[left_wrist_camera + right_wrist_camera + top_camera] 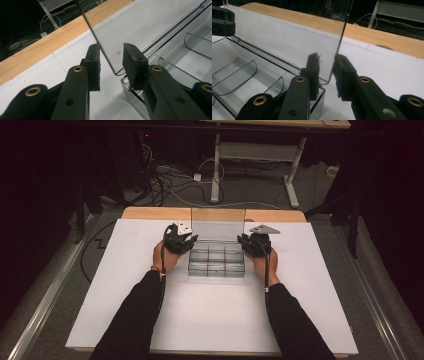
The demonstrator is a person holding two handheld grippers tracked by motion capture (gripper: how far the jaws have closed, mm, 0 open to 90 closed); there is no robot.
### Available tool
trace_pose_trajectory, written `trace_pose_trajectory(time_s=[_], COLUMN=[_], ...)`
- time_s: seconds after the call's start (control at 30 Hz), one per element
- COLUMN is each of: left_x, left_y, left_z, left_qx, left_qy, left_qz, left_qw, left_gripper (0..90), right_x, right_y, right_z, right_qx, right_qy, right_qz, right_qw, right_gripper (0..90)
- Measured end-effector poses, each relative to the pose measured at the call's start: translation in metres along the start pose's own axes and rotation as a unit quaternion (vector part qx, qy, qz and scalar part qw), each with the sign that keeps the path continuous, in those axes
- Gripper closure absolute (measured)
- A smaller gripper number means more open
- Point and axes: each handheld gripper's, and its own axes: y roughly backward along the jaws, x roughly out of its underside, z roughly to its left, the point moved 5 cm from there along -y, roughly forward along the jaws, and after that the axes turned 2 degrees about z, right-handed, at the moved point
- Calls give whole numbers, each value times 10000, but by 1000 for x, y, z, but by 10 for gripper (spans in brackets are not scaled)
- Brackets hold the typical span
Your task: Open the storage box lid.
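Note:
A clear plastic compartment box [216, 263] sits on the white sheet, its lid [218, 222] standing upright at the back. My left gripper [190, 241] is at the lid's lower left corner and my right gripper [243, 240] at its lower right corner. In the left gripper view the lid [140, 30] edge runs between the jaws of my left gripper [111, 62], near the left pad and clear of the right one. In the right gripper view my right gripper [327, 72] straddles the lid [294, 42] edge, which lies by the right pad with a gap to the left. The box's dividers [242, 75] are bare.
The white sheet [210, 315] covers a wooden table [150, 213] whose far strip shows. Black-sleeved forearms [135, 315] come in from the front edge. Beyond the table stand a desk's white legs [216, 170] and cables on the floor [165, 182].

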Motion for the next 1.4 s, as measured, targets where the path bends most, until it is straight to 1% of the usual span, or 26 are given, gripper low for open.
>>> trace_pose_trajectory(time_s=[0.17,0.2,0.27,0.4,0.47,0.57,0.6,0.67,0.73,0.83,0.9,1.07,1.13,1.17,1.23,1.3,1.33,1.4], left_x=[0,0,0,1,1,1,2,3,3,3,3,2,1,0,-1,-3,-4,-5], left_y=[1,1,1,1,1,1,2,1,2,2,3,4,5,6,8,12,14,17], left_z=[0,0,1,1,2,2,2,1,1,0,-1,-2,-3,-3,-3,-3,-3,-3], left_qx=[39,51,51,53,11,16,57,101,117,99,85,19,22,18,23,30,19,4], left_qy=[9,20,39,17,13,26,30,-7,9,2,-8,-81,-106,-125,-147,-139,-130,-148], left_qz=[-22,-30,-33,-29,-9,-1,2,49,40,54,58,91,95,94,80,26,-1,-12], left_qw=[10000,10000,10000,10000,10000,10000,10000,9999,9999,9999,9999,9999,9999,9999,9999,9999,9999,9999], left_gripper=[650,633,627,627,627,627,628,629,636,637,637,637,637,637,637,637,637,636], right_x=[0,-1,-1,-1,-1,-1,-1,0,0,-1,-1,-1,-1,-2,-2,-2,-2,-3], right_y=[0,0,0,0,-1,-1,-1,-1,-2,-3,-3,-2,-2,-2,-1,1,2,3], right_z=[0,0,0,1,1,1,1,1,4,7,8,9,10,10,11,12,14,16], right_qx=[9,0,6,61,79,153,184,222,167,220,210,289,322,326,315,304,261,274], right_qy=[25,43,74,92,98,120,117,207,278,355,389,476,487,541,568,596,606,693], right_qz=[16,12,5,25,10,15,21,71,132,139,131,147,159,153,168,166,160,148], right_qw=[10000,10000,10000,9999,9999,9998,9998,9995,9994,9990,9989,9983,9982,9979,9977,9976,9977,9971], right_gripper=[744,736,715,704,694,673,672,686,707,707,711,707,709,708,706,696,696,691])
